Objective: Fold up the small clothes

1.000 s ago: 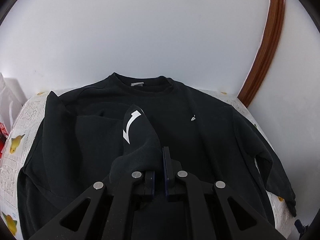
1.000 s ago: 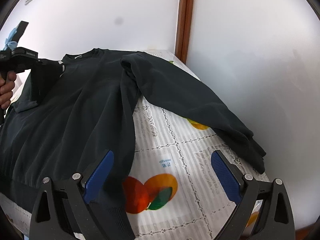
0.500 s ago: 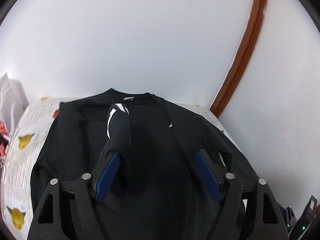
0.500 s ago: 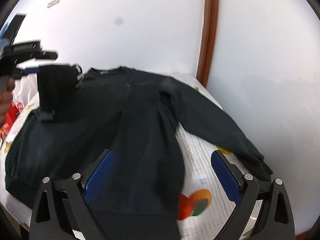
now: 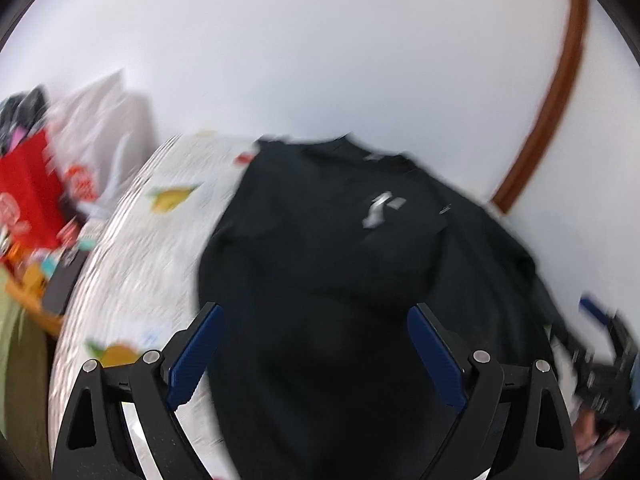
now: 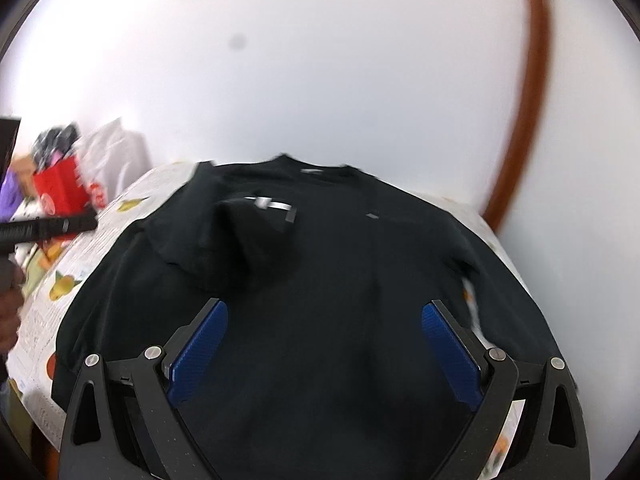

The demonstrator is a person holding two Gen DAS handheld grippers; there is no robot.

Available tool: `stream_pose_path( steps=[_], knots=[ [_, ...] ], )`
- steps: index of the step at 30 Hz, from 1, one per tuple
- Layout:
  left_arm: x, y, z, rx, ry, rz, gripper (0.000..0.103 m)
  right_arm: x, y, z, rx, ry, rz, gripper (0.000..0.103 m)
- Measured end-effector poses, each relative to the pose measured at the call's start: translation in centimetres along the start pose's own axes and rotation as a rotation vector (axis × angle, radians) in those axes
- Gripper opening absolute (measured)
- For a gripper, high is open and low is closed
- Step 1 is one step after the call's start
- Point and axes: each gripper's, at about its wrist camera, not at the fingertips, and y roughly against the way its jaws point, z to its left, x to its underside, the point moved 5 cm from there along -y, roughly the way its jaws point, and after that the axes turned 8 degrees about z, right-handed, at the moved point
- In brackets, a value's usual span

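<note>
Sweatshirt [image 5: 332, 280], black, long-sleeved, lies spread on the table [image 5: 132, 248], chest side up, collar [image 6: 316, 168] at the far end by the white wall [image 6: 340, 60]. Table is covered with a white cloth printed with fruit. One sleeve [image 6: 248, 236] is folded in over the chest of the sweatshirt, white mark on it showing near the collar; in the left wrist view that mark [image 5: 380, 208] is blurred. The other sleeve area sits at the sweatshirt's right edge, details smeared by motion blur.

Left tongs [image 5: 316, 356] hang above the lower part of the sweatshirt, blue pads [image 5: 196, 352] spread wide, nothing between them, no cloth touching them. Right tongs [image 6: 324, 356] likewise over the sweatshirt's lower middle, pads [image 6: 450, 356] spread wide apart and bare.

From the right wrist view, the left tool's black body [image 6: 48, 228] shows off the sweatshirt's left side, with part of a hand [image 6: 10, 312] below it. From the left wrist view, the right tool is a blur at the sweatshirt's right edge.

Red box [image 5: 28, 192] and a white plastic bag [image 5: 108, 128] stand left of the sweatshirt, past the table edge, amid blurred clutter. Brown wooden trim [image 6: 528, 112] runs up the wall behind the sweatshirt's right shoulder.
</note>
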Motion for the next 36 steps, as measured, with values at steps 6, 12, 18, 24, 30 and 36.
stream_pose_path(
  steps=[6, 12, 18, 24, 30, 36],
  knots=[
    [4.3, -2.5, 3.6, -0.077, -0.019, 0.051, 0.092, -3.4, -5.5, 5.4, -0.163, 0.049, 0.073, 0.083],
    [5.9, -4.9, 3.9, -0.082, -0.029, 0.058, 0.092, -5.5, -12.5, 8.7, -0.203, 0.045, 0.153, 0.058],
    [5.9, -6.1, 3.6, -0.057, -0.023, 0.065, 0.092, -7.8, -16.3, 7.5, -0.297, -0.045, 0.182, 0.016],
    [6.1, -6.6, 3.8, -0.08, -0.016, 0.065, 0.092, -8.9, -14.3, -3.9, -0.303, -0.341, 0.065, 0.021],
    [6.5, -6.9, 3.4, -0.077, -0.018, 0.072, 0.092, -3.4, -16.4, -9.9, -0.36, -0.492, 0.253, 0.051],
    [6.8, -7.4, 3.4, -0.136, -0.026, 0.088, 0.092, 0.3, -13.9, -10.0, -0.221, -0.366, 0.294, 0.053]
  ],
)
